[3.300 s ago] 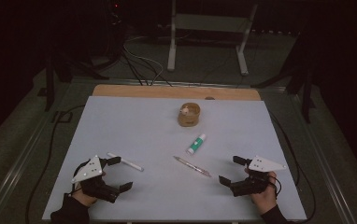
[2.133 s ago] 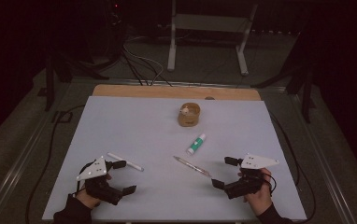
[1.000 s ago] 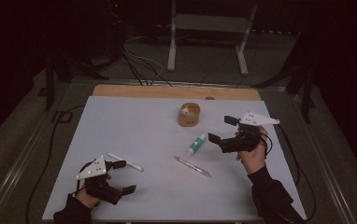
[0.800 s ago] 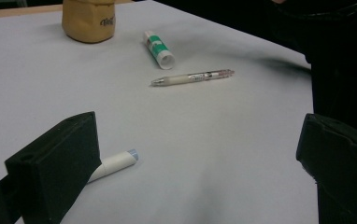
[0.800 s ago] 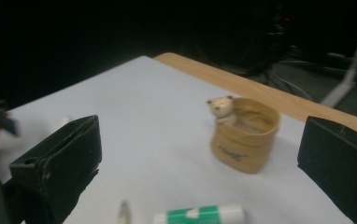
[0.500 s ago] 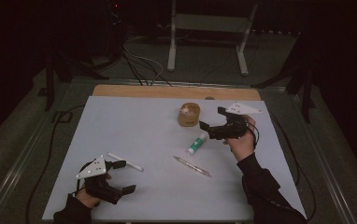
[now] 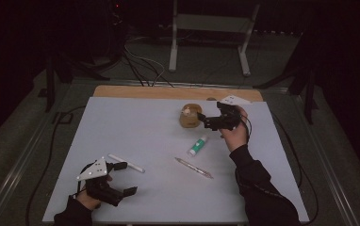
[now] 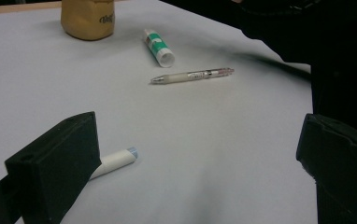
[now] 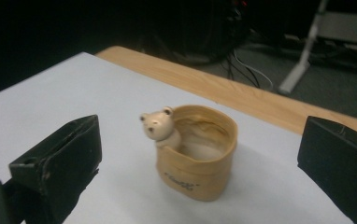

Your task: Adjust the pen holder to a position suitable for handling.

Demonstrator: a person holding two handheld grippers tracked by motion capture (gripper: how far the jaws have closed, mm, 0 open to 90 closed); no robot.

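A tan pouch-like cup with a small bear figure on its rim (image 7: 189, 117) (image 9: 197, 151) stands upright near the far middle of the pale mat. My right gripper (image 7: 203, 120) hovers just to its right and is open, with its fingers (image 9: 60, 158) spread wider than the cup and short of it. A green and white tube (image 7: 197, 145) (image 8: 159, 45) and a clear pen (image 7: 194, 167) (image 8: 193, 75) lie nearer the middle. My left gripper (image 7: 125, 178) (image 8: 204, 172) rests open at the near left, holding nothing. A white stick with a bluish tip (image 7: 126, 163) (image 8: 113, 162) lies beside its left jaw.
The pale mat (image 7: 135, 127) covers a wooden table whose bare edge (image 7: 168, 92) shows at the back. Cables and a metal stand (image 7: 206, 28) sit on the dark floor beyond. The person's dark right sleeve (image 7: 258, 188) crosses the mat's near right part.
My right gripper has travelled from the near right edge to the far middle and now faces the bear cup. The left gripper and the objects have stayed put.
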